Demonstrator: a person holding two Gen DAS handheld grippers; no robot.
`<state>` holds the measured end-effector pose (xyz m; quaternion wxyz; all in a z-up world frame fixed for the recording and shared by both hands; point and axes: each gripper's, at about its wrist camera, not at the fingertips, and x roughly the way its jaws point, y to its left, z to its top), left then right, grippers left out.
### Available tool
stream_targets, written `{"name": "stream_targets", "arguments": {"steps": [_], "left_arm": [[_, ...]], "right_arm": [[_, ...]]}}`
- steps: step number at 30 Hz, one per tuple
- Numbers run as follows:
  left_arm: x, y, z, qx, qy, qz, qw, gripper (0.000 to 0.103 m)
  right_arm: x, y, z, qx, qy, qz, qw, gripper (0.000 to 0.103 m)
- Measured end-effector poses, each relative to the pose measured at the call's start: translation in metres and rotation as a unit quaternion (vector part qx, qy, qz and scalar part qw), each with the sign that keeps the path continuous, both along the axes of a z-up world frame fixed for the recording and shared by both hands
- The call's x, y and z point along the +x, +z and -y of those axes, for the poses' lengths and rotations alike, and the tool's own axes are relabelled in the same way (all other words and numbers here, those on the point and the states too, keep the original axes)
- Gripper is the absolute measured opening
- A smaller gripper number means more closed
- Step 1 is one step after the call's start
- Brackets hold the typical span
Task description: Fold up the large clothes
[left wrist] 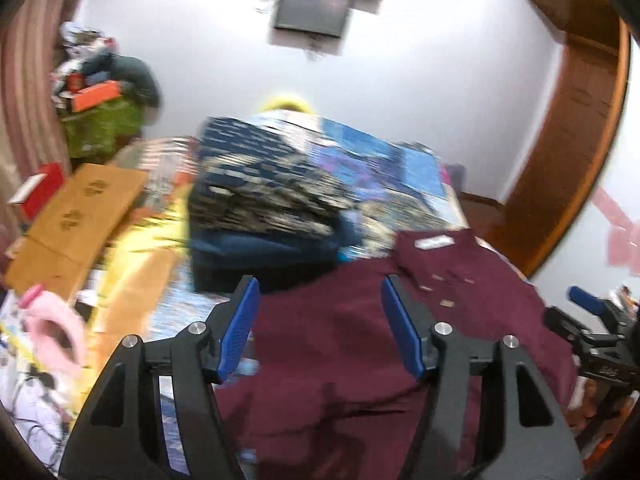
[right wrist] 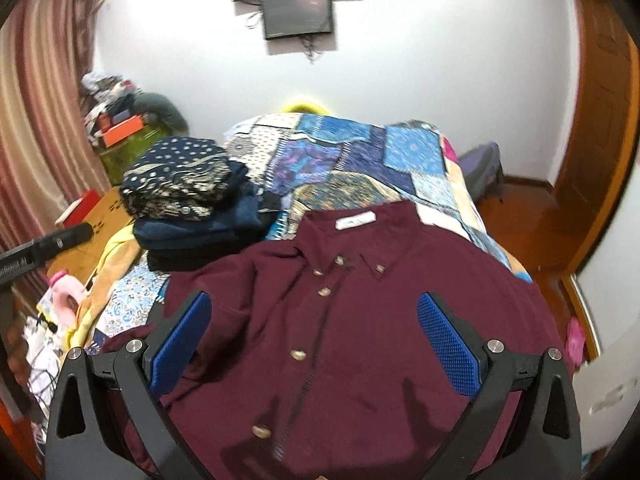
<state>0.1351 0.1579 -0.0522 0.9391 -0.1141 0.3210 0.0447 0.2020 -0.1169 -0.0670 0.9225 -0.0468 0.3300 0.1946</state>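
A maroon button-up shirt [right wrist: 360,320] lies flat, front up, on the patchwork bedspread [right wrist: 360,160], collar and white label pointing away from me. It also shows in the left wrist view [left wrist: 340,340]. My right gripper [right wrist: 316,308] is open and empty above the shirt's chest, its blue pads either side of the button placket. My left gripper [left wrist: 318,292] is open and empty above the shirt's left part. The right gripper [left wrist: 588,300] shows at the right edge of the left wrist view.
A stack of folded dark clothes [right wrist: 188,200] with a dotted navy piece on top sits on the bed left of the shirt. Cardboard boxes [left wrist: 80,216] and clutter lie to the left. A wooden door [right wrist: 600,140] stands at right; screens [right wrist: 296,8] hang on the wall.
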Motion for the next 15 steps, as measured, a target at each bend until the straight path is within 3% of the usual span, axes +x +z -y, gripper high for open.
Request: {"name": "stream_targets", "arguments": {"steps": [10, 15], "left_arm": [[-0.032, -0.031, -0.087, 0.007, 0.09, -0.021, 0.9957, 0.063], [-0.042, -0.059, -0.106, -0.01, 0.104, -0.048, 0.9934, 0.063]], "right_arm": [[0.006, -0.015, -0.088, -0.057, 0.116, -0.02, 0.991, 0.102], [-0.002, -0.039, -0.148, -0.126, 0.198, -0.037, 0.971, 0.102]]}}
